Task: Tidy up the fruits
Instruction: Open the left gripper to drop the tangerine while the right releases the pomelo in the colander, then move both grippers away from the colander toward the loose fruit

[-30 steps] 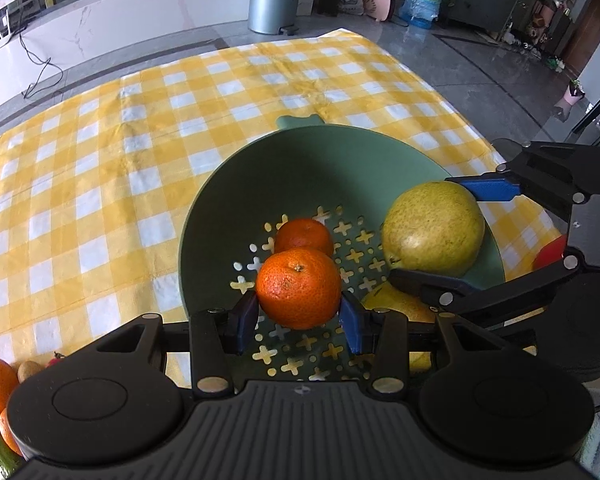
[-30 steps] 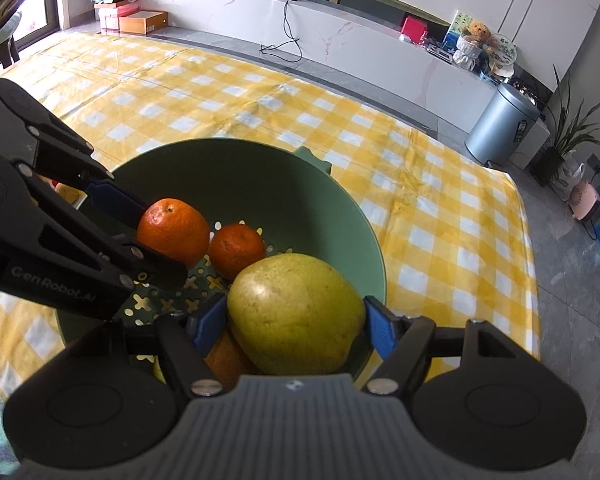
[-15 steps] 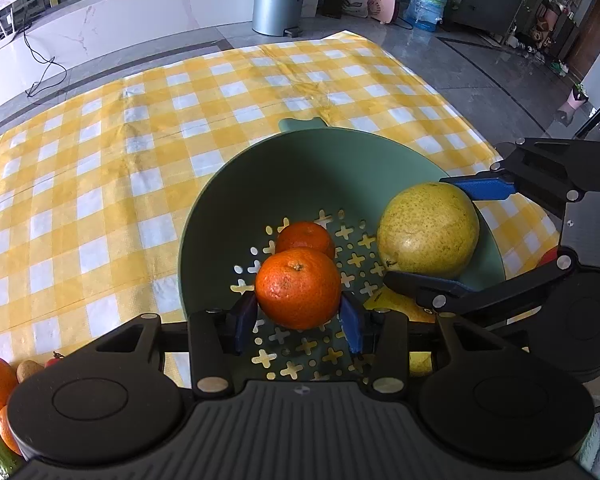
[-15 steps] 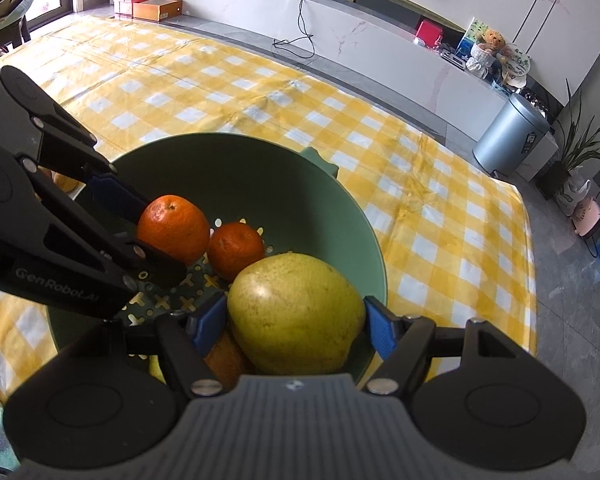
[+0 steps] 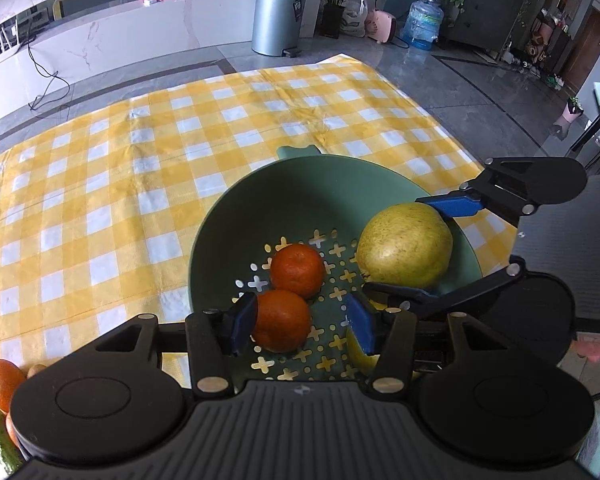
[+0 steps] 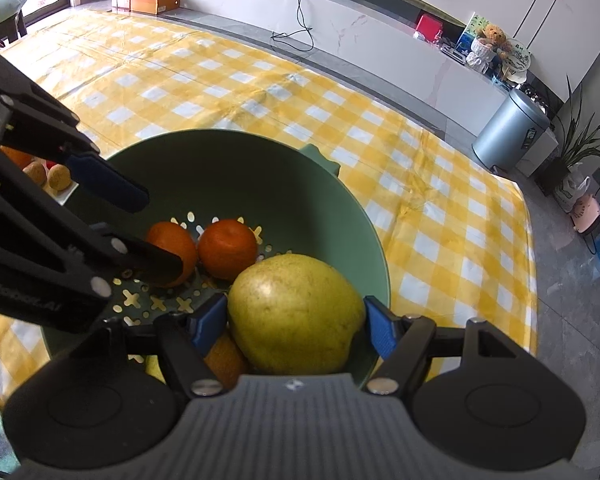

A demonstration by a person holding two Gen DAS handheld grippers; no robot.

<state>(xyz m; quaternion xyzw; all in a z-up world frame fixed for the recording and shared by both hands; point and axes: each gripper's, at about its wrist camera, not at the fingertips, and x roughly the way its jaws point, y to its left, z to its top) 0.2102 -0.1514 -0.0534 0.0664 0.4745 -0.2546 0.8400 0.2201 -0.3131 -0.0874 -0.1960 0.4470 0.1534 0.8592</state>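
Since a second ago the left gripper (image 5: 300, 322) has just been opening its jaws — the near tangerine (image 5: 281, 320), then pinched between the blue pads, now sits on the perforated floor of the green bowl (image 5: 300, 188), touching the left pad while the right pad stands clear of it. The right gripper (image 6: 290, 322) has not shifted and keeps its grip.

The bowl is the largest piece here: rigid plastic on the yellow checked cloth (image 5: 100, 200), light enough, I judge, to slide if pushed at the rim.

The pear (image 6: 296, 314) hangs over the right side of the bowl, clamped across its widest part between the right gripper's pads, jaws well apart. It looks heavy and firm with a smooth, slightly slick skin that bruises; a hold at the broad belly, as now, is safest, and it should be lowered rather than dropped.

Under the pear lies another orange fruit (image 6: 224, 358), partly hidden.

The two tangerines — the near one and a far tangerine (image 5: 298, 270), touching each other — are light, round and slightly soft; they roll easily and want a gentle squeeze across the middle.

More fruit (image 5: 2, 380) waits at the near left, outside the bowl.
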